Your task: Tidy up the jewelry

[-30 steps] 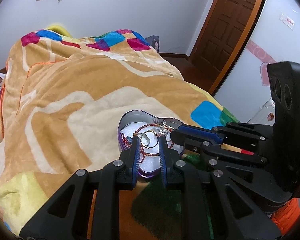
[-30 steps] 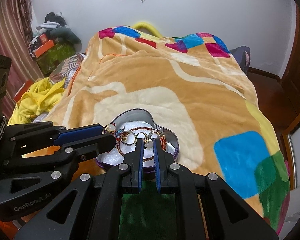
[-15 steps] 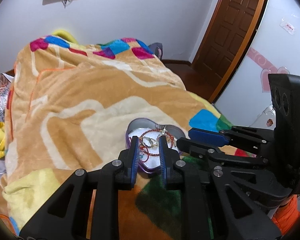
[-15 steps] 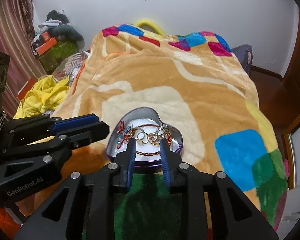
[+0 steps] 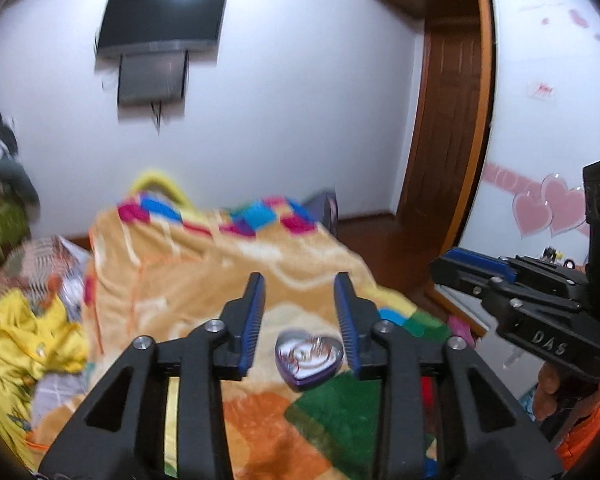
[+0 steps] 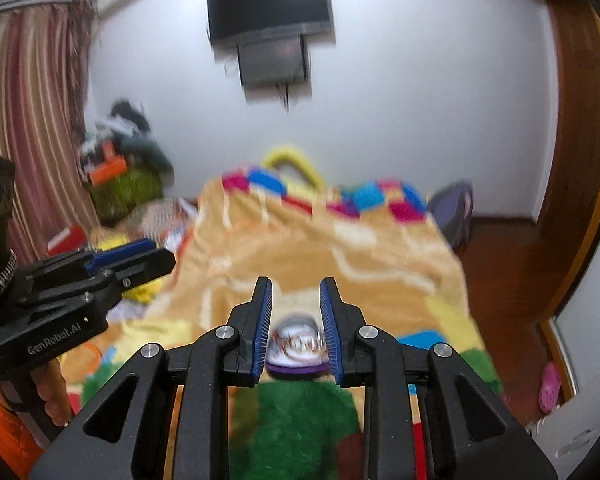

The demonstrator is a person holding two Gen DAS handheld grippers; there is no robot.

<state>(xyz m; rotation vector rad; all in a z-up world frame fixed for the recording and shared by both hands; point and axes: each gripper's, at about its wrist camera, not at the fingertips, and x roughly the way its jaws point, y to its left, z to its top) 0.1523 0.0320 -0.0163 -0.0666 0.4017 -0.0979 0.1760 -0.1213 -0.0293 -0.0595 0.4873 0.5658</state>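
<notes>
White wall with a mounted television (image 6: pixel 269 5) at upper centre. Striped curtain (image 6: pixel 32 128) at left; wooden door (image 5: pixel 446 120) at right. Patterned blanket (image 6: pixel 324 248) covers the bed.

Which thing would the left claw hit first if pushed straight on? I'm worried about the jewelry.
Probably the blanket, beyond the heart tin. The open left claw points over the tin, which sits low between its fingers. Blur makes depth uncertain.
</notes>
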